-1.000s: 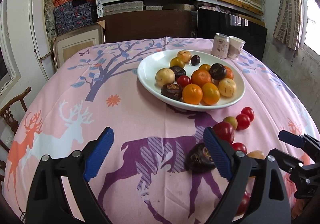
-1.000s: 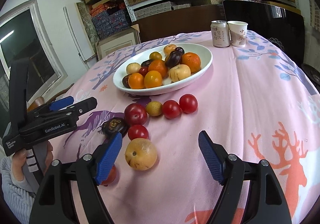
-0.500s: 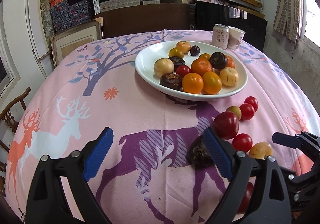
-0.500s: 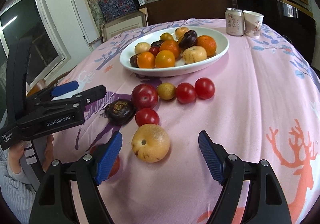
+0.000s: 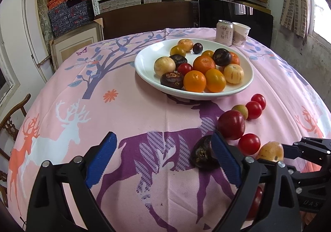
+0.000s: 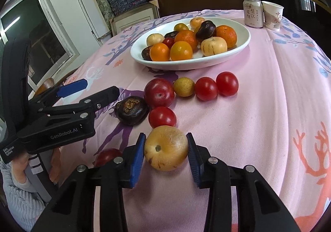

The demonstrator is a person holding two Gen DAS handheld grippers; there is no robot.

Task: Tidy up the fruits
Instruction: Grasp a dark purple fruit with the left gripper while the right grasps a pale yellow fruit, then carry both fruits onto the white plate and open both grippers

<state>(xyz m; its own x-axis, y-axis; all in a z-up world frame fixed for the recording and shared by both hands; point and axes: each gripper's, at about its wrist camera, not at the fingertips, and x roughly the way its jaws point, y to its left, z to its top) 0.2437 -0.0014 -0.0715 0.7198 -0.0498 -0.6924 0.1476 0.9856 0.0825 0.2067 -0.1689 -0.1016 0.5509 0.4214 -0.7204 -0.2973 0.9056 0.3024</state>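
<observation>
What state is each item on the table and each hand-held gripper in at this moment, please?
Right hand-held gripper: jaws just closed, pads against the yellow fruit.
Yellow fruit: gripped, resting on the tablecloth.
Left hand-held gripper: open, holding nothing.
Dark wrinkled fruit: loose on the cloth.
White plate: upright, heaped with fruit.
Drink can: upright; top not readable.
Paper cup: upright beside the can.

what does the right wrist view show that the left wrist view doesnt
Only the right wrist view: the right gripper, whose jaws have just been closing, with both pads against the yellow fruit, and the hand holding the left gripper. Only the left wrist view: the left gripper's open jaws from behind, with bare tablecloth between them. Both: the white plate of fruit, the dark wrinkled fruit, the can.
</observation>
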